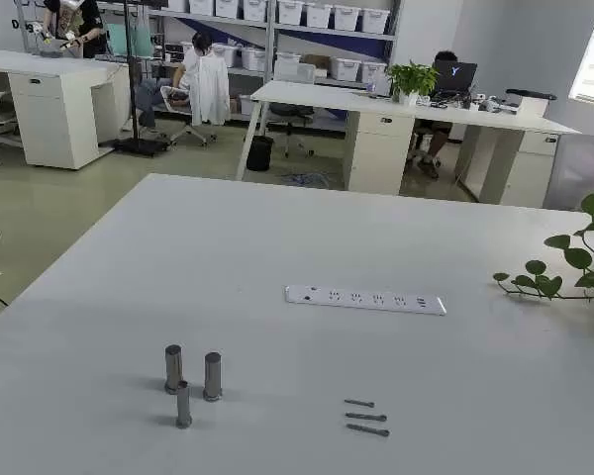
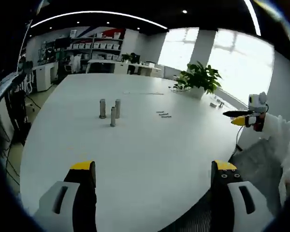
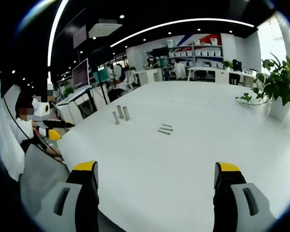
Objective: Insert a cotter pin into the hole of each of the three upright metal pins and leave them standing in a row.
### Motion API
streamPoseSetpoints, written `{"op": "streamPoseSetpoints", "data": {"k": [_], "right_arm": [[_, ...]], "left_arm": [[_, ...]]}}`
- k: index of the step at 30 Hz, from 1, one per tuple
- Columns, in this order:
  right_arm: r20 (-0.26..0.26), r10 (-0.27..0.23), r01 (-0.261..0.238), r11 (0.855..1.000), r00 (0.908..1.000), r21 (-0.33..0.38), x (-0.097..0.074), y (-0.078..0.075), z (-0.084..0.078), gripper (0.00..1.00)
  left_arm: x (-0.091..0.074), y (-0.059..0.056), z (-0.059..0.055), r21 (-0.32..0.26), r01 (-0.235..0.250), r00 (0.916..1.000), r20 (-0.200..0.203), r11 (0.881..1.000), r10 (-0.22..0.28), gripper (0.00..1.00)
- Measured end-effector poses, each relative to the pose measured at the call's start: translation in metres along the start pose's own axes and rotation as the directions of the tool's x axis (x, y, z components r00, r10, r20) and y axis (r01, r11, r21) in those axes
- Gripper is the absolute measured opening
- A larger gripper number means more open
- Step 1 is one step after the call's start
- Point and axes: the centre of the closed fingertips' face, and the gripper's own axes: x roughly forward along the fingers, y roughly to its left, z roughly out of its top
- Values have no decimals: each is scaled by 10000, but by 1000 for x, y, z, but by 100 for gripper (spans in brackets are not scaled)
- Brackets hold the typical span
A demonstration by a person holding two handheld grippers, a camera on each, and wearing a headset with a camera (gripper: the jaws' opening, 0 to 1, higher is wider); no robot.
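Three upright metal pins [image 1: 192,381] stand in a tight cluster on the white table, seen again in the left gripper view [image 2: 109,111] and the right gripper view [image 3: 120,114]. Three cotter pins [image 1: 366,417] lie side by side to their right, small in the left gripper view [image 2: 163,114] and the right gripper view [image 3: 165,129]. My left gripper [image 2: 152,176] is open over the table's near edge, well short of the pins. My right gripper [image 3: 154,179] is open too, held off the table's side. Each gripper appears small in the other's view: the right one [image 2: 242,117], the left one [image 3: 52,130].
A white power strip [image 1: 365,299] lies flat mid-table beyond the parts. A trailing green plant [image 1: 574,257] reaches in at the table's right edge. Desks, shelves with bins and seated people fill the room behind.
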Motion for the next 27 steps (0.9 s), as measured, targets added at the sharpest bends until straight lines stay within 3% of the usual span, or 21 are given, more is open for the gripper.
{"op": "streamPoseSetpoints", "data": {"k": [2, 9, 13, 21, 27], "right_arm": [[0, -6, 6, 10000, 10000, -19, 0, 0, -1, 98], [50, 60, -60, 10000, 10000, -73, -1, -3, 1, 98], [38, 152, -152, 9997, 9999, -181, -2, -3, 3, 98], [-164, 114, -118, 9996, 9998, -255, -2, -7, -1, 98], [-122, 42, -45, 9997, 9999, -246, -2, -10, 1, 98]], "left_arm": [[-1, 7, -1, 265, -412, 9991, -43, 9988, 413, 95], [1, 6, -13, -266, -411, 9984, -400, 9988, 400, 99], [3, 5, -21, -189, -510, 9968, -623, 9985, 498, 99], [1, 2, -19, -376, -633, 9973, -401, 9973, 618, 99], [2, 2, -21, -279, -699, 9959, -602, 9972, 682, 98]]}}
